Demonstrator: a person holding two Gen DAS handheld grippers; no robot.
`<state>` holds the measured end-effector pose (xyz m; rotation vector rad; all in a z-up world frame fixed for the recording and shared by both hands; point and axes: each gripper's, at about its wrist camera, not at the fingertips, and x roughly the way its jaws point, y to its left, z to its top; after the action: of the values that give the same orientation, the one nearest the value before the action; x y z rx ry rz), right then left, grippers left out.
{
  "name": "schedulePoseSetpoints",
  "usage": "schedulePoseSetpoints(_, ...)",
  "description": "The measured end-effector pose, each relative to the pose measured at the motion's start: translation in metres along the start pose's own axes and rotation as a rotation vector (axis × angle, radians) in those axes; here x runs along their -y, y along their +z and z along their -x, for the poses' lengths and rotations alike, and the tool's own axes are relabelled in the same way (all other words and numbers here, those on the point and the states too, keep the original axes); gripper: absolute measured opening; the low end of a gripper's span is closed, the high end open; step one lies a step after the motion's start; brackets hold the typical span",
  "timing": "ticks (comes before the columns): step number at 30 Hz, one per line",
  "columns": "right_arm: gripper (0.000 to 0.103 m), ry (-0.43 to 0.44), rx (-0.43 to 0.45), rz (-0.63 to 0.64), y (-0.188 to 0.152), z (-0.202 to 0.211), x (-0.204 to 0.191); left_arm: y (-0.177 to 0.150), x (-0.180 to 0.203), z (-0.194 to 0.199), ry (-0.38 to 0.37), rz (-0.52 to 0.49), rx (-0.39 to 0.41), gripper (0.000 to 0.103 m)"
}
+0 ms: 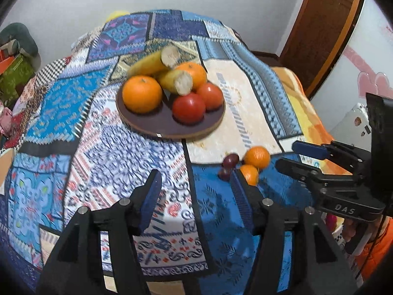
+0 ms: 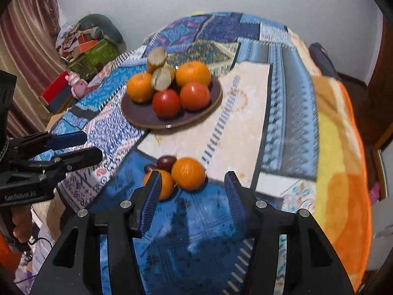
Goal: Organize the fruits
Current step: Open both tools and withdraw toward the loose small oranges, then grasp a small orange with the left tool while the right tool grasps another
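A dark round plate [image 1: 172, 135] [image 2: 169, 125] on the patchwork cloth holds two oranges [image 1: 142, 94], two red tomatoes [image 1: 188, 107] and two bananas [image 1: 152, 61] with cut ends. Nearer me, two loose oranges [image 1: 257, 156] [image 2: 188, 173] and two dark grapes [image 1: 231, 159] [image 2: 166, 162] lie on the cloth. My left gripper [image 1: 195, 174] [image 2: 92, 145] hangs open over the cloth, left of the loose fruit, holding nothing. My right gripper [image 2: 192, 175] [image 1: 287, 154] is open just short of the loose oranges. Its left finger hides part of the nearer orange [image 2: 165, 184]; the pads touch nothing.
The cloth covers a rounded table, with an orange-yellow blanket [image 2: 343, 172] along its right side. Boxes and clutter [image 2: 91, 49] stand at the far left by a curtain. A brown door [image 1: 321, 24] is at the far right. A hand [image 2: 21, 223] grips the left tool.
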<state>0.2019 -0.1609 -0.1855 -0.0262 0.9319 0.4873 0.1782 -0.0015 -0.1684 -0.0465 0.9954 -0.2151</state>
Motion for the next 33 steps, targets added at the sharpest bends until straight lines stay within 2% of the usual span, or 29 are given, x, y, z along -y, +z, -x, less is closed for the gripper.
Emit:
schedulePoseSetpoints(9,0.049,0.031,-0.029,-0.028,-0.001,-0.023,0.001,-0.011,0.002,-0.019,-0.013,0.005,-0.042,0.058)
schedulePoseSetpoints(12,0.043,0.052,-0.030,-0.054,0.000,-0.026,0.006,-0.011,0.003,-0.022,-0.015,0.003,-0.049,0.058)
schedulePoseSetpoints(20,0.038,0.093,-0.038,-0.117,0.001,-0.032,0.019,-0.008,0.005,-0.028,-0.038,0.020,-0.059,0.058)
schedulePoseSetpoints(29,0.031,0.073,-0.028,-0.045,0.005,-0.032,0.013,-0.002,0.023,-0.025,-0.077,-0.013,-0.057,0.058)
schedulePoseSetpoints(33,0.012,0.076,-0.015,-0.048,0.003,-0.022,0.020,0.001,0.034,-0.028,-0.090,-0.026,-0.060,0.058)
